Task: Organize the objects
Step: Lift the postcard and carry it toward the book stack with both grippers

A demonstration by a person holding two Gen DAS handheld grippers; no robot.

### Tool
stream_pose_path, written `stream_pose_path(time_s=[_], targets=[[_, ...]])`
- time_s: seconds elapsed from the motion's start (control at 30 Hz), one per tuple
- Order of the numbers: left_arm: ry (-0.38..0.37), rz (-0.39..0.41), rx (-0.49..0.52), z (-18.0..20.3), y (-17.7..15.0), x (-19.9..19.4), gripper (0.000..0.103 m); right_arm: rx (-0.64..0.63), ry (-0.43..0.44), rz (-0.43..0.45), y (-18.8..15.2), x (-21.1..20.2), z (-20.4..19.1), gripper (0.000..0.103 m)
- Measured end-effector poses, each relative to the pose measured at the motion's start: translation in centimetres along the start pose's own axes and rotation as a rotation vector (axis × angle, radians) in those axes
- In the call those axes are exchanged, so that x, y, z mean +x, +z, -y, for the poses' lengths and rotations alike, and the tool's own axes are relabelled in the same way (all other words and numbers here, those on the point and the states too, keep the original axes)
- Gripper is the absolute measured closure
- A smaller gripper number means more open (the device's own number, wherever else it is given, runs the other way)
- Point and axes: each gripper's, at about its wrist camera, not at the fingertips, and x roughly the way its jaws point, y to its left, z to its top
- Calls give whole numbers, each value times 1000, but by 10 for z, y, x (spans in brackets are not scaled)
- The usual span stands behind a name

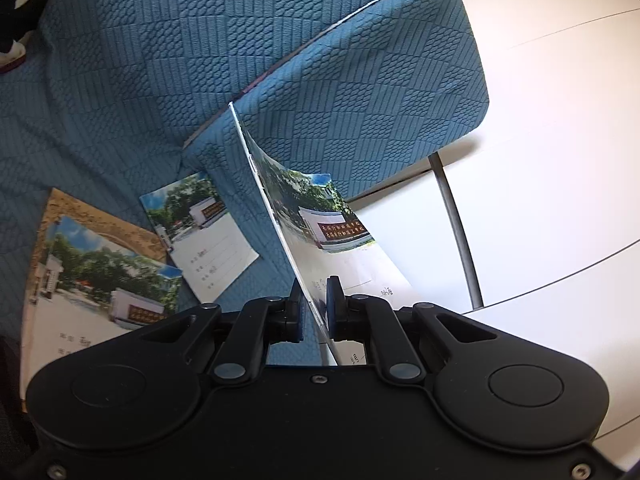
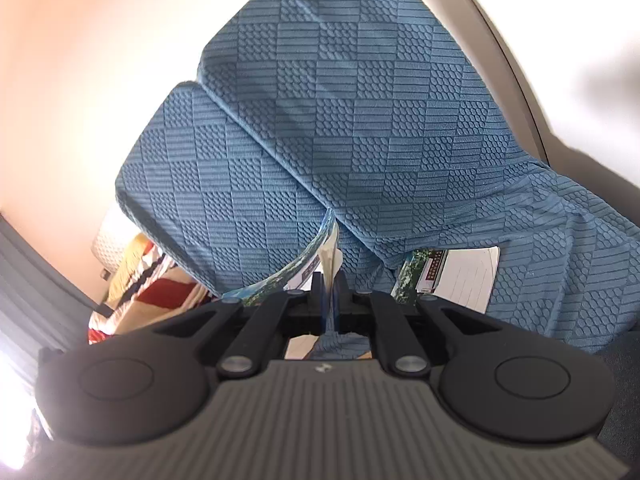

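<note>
Both my jaws are clamped on one notebook (image 1: pixel 320 236), its long axis running toward twelve o'clock from my left gripper (image 1: pixel 314 312); my right gripper (image 2: pixel 329 300) pinches its pages. Two more notebooks (image 1: pixel 208 232) lie at ten o'clock on the blue sofa (image 1: pixel 120 80), nearer my left.

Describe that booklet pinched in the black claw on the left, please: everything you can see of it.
The booklet is thin, glossy paper, its cover printed with trees, blue sky and a low wall bearing a red sign; below is a white area with ruled lines and handwriting. It stands on edge, raised off the blue textured sofa cover and slightly curved. The left gripper is shut on its lower edge, one pad on each side. Nothing else visibly touches it.
</note>
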Motion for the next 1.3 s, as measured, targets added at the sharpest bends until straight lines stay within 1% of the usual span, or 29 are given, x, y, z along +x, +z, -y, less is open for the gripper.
stream_pose_path(time_s=[0.23, 0.4, 0.6, 0.8, 0.93, 1.13, 1.17, 1.27, 1.3], targets=[[38, 8, 19, -31, -13, -17, 94, -30, -38, -46, -40, 12, -6, 97], [69, 8, 50, -54, -21, -18, 94, -56, -59, -81, -66, 21, -5, 97], [104, 3, 62, -79, -27, -13, 94, -49, -90, -135, -90, 38, 5, 97], [140, 1, 49, -102, -34, -1, 94, -60, -118, -161, -108, 50, 13, 96], [170, -16, 35, -118, -39, 9, 94, -88, -141, -180, -118, 60, 18, 96], [207, -42, -12, -145, -43, 24, 94, -118, -175, -221, -131, 73, 26, 96], [219, -42, -16, -148, -44, 25, 94, -123, -178, -226, -133, 75, 27, 96], [297, -17, 15, -150, -47, 28, 96, -114, -187, -253, -139, 79, 31, 96], [301, -13, 18, -151, -48, 28, 96, -116, -187, -264, -141, 81, 32, 96]])
